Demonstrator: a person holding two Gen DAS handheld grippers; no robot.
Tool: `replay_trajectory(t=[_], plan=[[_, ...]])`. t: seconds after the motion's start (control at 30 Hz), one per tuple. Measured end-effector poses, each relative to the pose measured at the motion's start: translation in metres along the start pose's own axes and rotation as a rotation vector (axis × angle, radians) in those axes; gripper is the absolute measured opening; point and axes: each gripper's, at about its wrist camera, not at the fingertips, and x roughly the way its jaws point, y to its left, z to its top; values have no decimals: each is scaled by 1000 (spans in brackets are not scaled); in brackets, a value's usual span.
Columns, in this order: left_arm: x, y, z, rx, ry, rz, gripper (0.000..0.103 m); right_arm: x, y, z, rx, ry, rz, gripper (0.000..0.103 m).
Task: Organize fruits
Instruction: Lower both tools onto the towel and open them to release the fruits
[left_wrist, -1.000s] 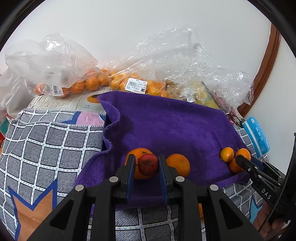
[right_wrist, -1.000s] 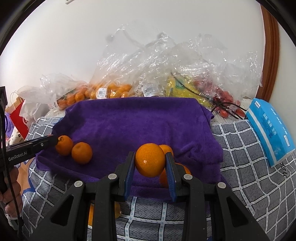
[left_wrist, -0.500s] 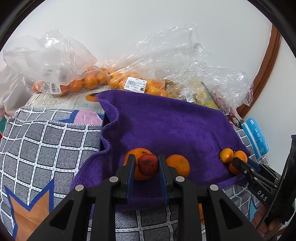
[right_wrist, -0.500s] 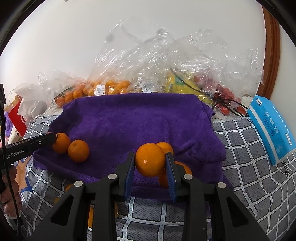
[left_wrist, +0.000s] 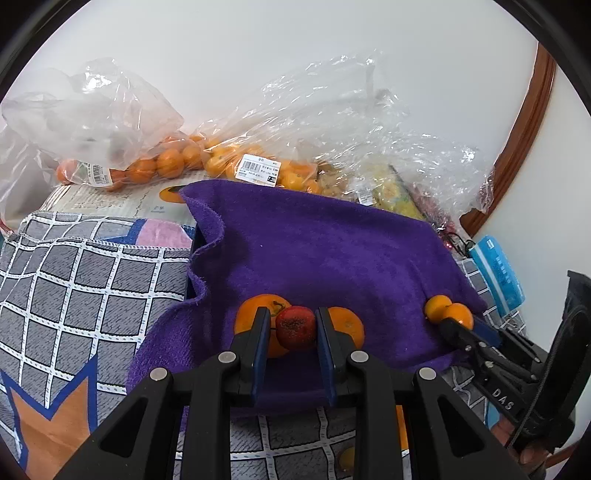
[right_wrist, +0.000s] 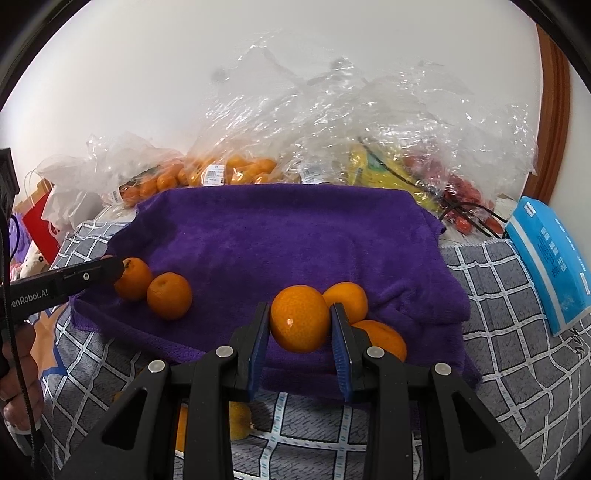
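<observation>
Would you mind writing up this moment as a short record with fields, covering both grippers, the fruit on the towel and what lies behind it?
left gripper: shut on a small red fruit
right gripper: shut on an orange
surface: purple towel over a grey checked cloth
loose oranges on towel: two by the left gripper, two by the right
behind towel: clear plastic bags of oranges
far right: blue packet

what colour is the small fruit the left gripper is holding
Dark red small fruit, shut between the left gripper pads; clearest in the left wrist view.
</observation>
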Motion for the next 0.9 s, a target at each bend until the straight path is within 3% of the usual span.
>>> replay_trajectory(t=[0.47,0.9], plan=[[3,-4,-3,9,20,-44,24,8,1,-3,2,29,1,32],[12,-12,-8,39,55,-38,24,11,3,-5,-8,46,2,32]])
